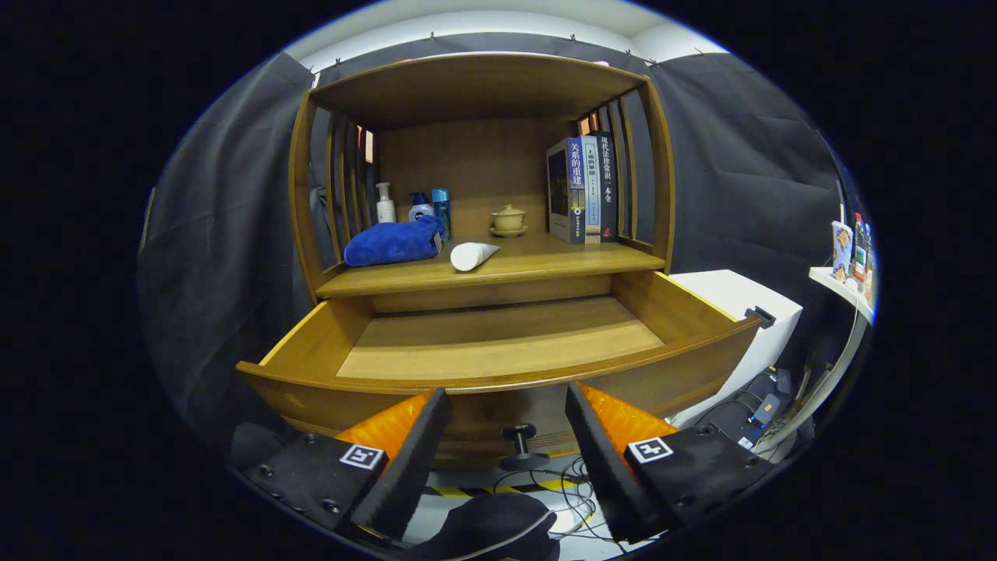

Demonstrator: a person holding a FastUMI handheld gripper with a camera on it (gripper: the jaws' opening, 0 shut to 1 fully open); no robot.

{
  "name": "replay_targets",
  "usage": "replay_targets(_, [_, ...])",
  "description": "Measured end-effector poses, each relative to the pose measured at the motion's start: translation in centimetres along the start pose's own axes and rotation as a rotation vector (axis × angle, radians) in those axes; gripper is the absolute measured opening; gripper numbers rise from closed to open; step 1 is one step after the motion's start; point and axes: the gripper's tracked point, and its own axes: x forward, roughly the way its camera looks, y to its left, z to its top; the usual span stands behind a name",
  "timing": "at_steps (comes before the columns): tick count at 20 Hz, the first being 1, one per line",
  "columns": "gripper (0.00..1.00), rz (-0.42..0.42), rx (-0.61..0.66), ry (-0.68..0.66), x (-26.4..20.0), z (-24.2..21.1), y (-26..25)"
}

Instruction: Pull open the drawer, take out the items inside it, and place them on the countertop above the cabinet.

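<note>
The wooden drawer [498, 382] stands pulled out toward me, and its floor shows bare wood. Its dark knob [519, 431] sits on the front panel, low between my fingers. On the countertop [545, 265] above it lie a folded blue towel [393, 242] and, to its right, a white tube [472, 255] on its side. My gripper [506, 409] is open in front of the drawer's front panel, with nothing between the fingers.
At the back of the countertop stand small bottles [420, 206], a lidded tea cup [509, 220] on a saucer and upright books [583, 189]. A white box [740, 304] stands right of the drawer, cables [576, 483] lie on the floor below, and a shelf [845, 288] holds items at far right.
</note>
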Motion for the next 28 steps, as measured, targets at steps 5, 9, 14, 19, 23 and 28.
replay_targets(5, [0.97,0.026,0.017,0.005,0.0,-0.2,0.3])
replay_targets(9, [0.97,0.022,0.029,-0.002,0.7,0.2,0.0])
replay_targets(14, [0.97,-0.009,0.019,-0.019,3.3,1.4,0.2])
replay_targets(19, [0.96,-0.017,0.009,-0.033,5.7,2.3,0.5])
replay_targets(23, [0.97,-0.031,-0.017,-0.044,8.4,3.4,0.6])
replay_targets(28, [0.97,-0.034,0.006,-0.039,10.9,4.1,0.7])
